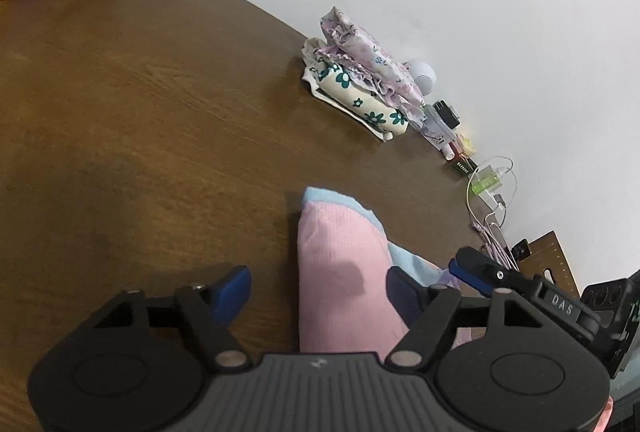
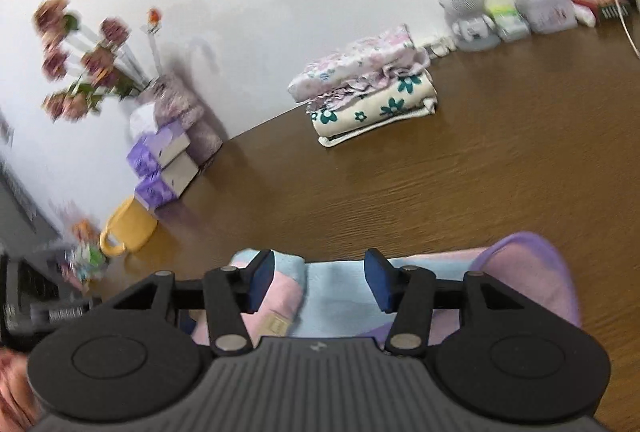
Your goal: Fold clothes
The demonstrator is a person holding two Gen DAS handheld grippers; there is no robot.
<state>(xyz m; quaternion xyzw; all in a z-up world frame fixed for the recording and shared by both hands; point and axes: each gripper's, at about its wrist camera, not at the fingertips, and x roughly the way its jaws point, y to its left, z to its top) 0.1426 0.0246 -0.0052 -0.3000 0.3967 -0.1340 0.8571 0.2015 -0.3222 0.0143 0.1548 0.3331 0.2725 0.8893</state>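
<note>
On the near edge of the brown wooden table (image 2: 460, 184), right under both grippers, lies the pink, light-blue and purple garment (image 2: 340, 288), partly folded; its pink fold (image 1: 340, 272) runs up between the left fingers with a blue edge showing behind it. Left gripper (image 1: 320, 292): jaws spread wide, blue pads either side of the pink fold, not clamping it. Right gripper (image 2: 318, 280): jaws also wide, straddling the light-blue panel, holding nothing; it shows in the left view (image 1: 480, 272) just beside the garment's right side. Beyond the garment a broad stretch of bare tabletop reaches to the wall. Stack of folded clothes (image 2: 368, 92) sits at the far edge against the wall, well apart from the garment. Small clutter lines the wall edge right of the stack: white speaker (image 2: 466, 12), boxes, cables. Left corner: tissue boxes (image 2: 164, 168), yellow cup (image 2: 128, 226), flowers (image 2: 84, 68), blurred.
</note>
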